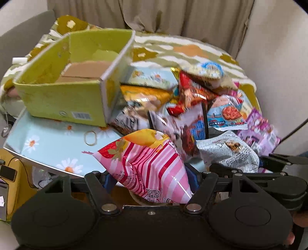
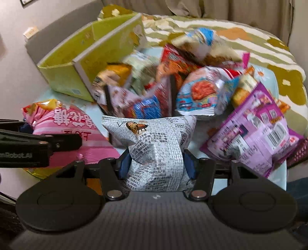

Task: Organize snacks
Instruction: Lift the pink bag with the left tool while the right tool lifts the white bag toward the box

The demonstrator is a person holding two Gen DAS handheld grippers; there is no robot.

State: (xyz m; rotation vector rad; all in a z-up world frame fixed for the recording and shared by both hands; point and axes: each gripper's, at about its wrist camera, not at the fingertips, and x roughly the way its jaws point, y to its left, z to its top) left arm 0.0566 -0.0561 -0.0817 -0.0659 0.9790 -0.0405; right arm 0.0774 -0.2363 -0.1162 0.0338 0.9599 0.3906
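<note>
My left gripper [image 1: 152, 181] is shut on a pink striped snack bag [image 1: 150, 163], held at the near edge of the table. My right gripper [image 2: 156, 167] is shut on a newsprint-patterned snack bag [image 2: 156, 142]; that bag also shows in the left wrist view [image 1: 229, 152]. The pink bag shows at the left of the right wrist view [image 2: 77, 127]. A heap of several snack bags [image 1: 184, 100] lies behind both. An open green cardboard box [image 1: 77, 84] with a divider stands at the back left, tilted; it also shows in the right wrist view [image 2: 90, 57].
The light blue daisy-print tabletop [image 1: 50, 146] has a rubber band [image 1: 90, 137] on it. A purple snack bag [image 2: 256, 130] lies at the right. A green and white floral blanket [image 2: 250, 44] lies behind, with curtains [image 1: 173, 17] beyond.
</note>
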